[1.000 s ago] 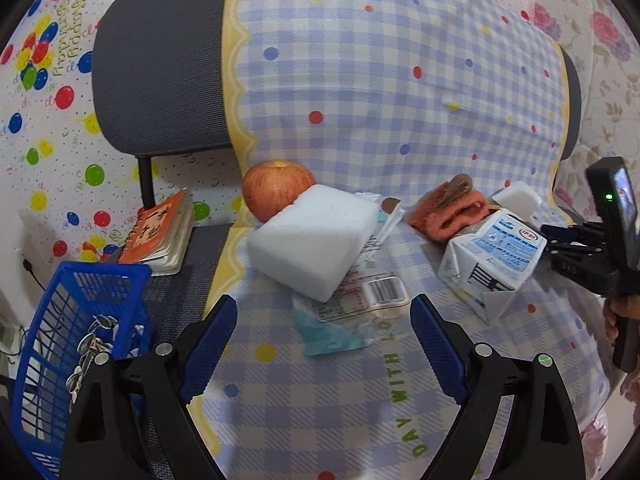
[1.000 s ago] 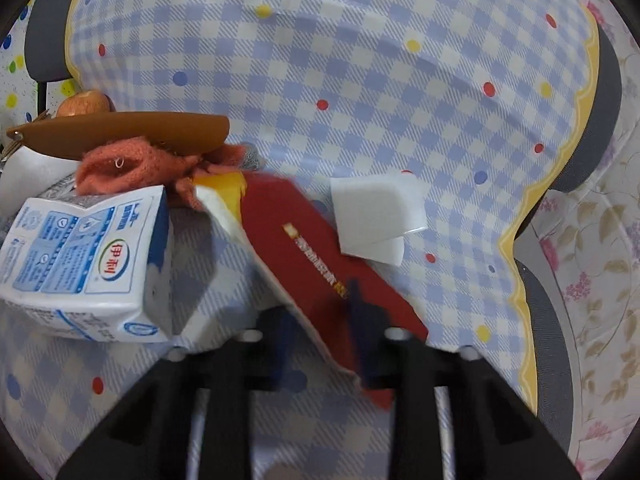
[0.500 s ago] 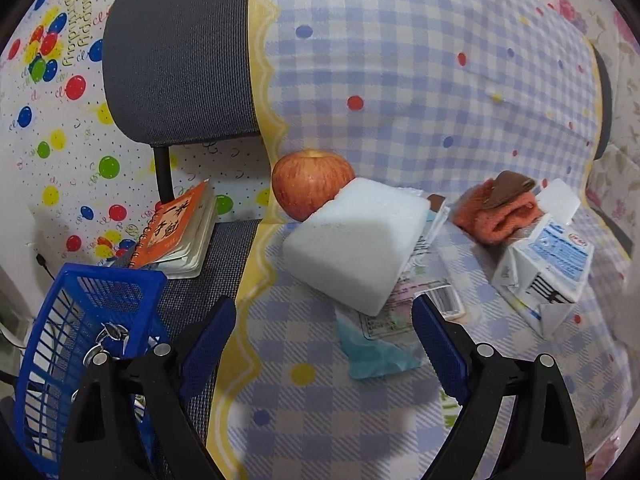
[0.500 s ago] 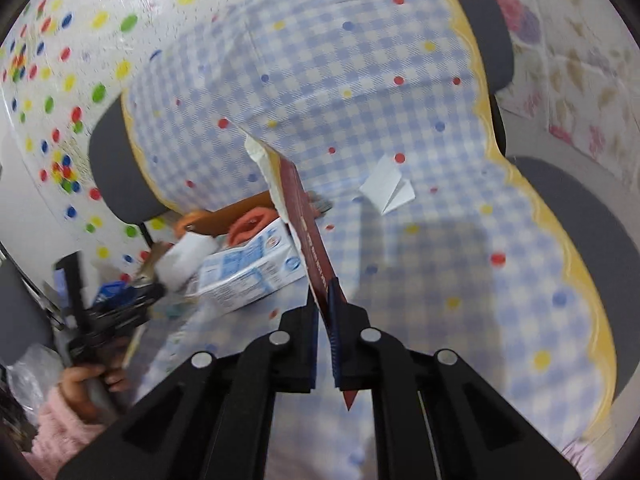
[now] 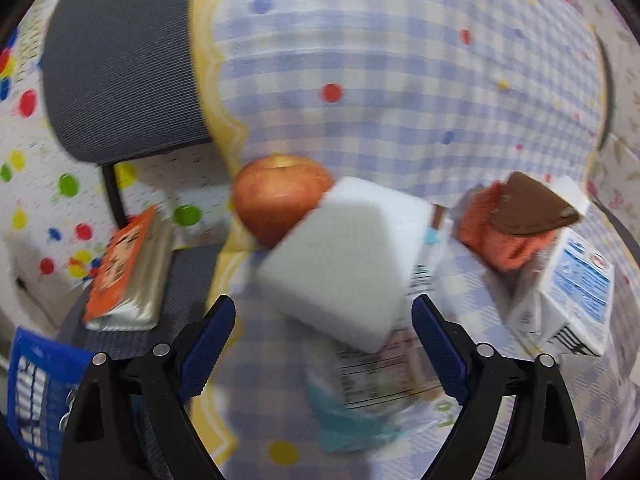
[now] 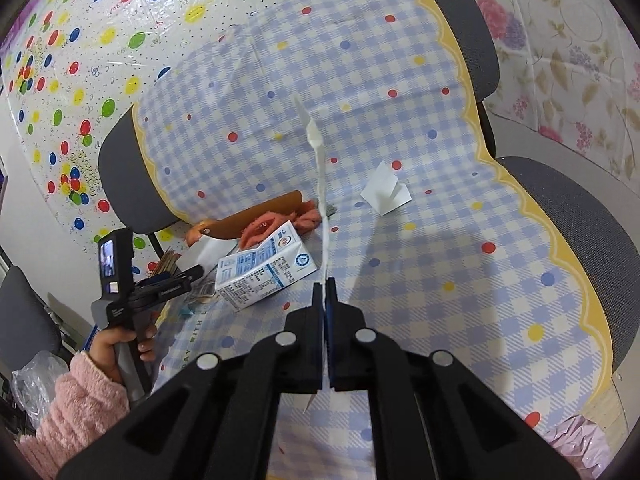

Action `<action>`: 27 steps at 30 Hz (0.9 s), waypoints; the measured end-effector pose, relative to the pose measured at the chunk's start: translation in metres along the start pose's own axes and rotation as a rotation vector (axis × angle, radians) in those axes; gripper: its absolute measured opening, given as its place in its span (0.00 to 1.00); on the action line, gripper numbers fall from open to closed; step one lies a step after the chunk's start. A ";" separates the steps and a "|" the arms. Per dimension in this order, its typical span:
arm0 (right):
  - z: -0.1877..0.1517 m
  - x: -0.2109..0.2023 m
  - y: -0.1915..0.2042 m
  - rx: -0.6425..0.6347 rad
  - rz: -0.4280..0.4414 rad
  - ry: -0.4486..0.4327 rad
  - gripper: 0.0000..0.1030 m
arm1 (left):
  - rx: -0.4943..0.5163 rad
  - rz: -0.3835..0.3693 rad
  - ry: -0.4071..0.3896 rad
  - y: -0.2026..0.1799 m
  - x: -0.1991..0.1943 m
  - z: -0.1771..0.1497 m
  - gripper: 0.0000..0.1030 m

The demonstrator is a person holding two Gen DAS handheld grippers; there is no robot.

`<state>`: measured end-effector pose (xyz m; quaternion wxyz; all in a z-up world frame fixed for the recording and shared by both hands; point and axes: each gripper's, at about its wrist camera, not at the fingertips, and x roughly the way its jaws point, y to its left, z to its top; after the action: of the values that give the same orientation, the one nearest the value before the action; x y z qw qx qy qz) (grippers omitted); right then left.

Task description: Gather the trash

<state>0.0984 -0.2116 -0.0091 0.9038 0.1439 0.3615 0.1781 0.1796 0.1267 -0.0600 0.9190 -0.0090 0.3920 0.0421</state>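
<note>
My right gripper is shut on a flat red-and-white wrapper, seen edge-on and held up above the checked cloth. A blue-and-white milk carton lies on the cloth; it also shows in the left wrist view. My left gripper is open and empty just in front of a white foam block, which lies on a clear plastic wrapper. A folded white paper lies further back.
An apple sits behind the foam block. An orange cloth with a brown case lies beside the carton. A blue basket and an orange notebook are at the left. The left gripper shows in the right wrist view.
My right gripper has lifted the red wrapper off the cloth and pulled back, turning it edge-on. My left gripper has moved closer to the foam block, staying open.
</note>
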 end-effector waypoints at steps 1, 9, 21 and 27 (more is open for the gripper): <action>-0.001 -0.001 0.000 0.000 0.002 0.001 0.02 | 0.011 0.000 -0.010 -0.002 -0.002 0.000 0.77; -0.011 -0.015 0.002 -0.006 0.013 -0.006 0.02 | 0.049 -0.062 -0.061 -0.025 -0.040 -0.021 0.27; -0.028 -0.047 0.006 -0.021 0.041 -0.043 0.02 | 0.000 -0.129 -0.159 -0.060 -0.144 -0.068 0.26; -0.041 -0.068 0.002 -0.028 0.013 -0.066 0.02 | 0.028 -0.171 -0.153 -0.093 -0.177 -0.091 0.27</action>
<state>0.0226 -0.2336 0.0040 0.9160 0.1392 0.3281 0.1843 0.0000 0.0167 0.0028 0.9465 -0.0265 0.3189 -0.0412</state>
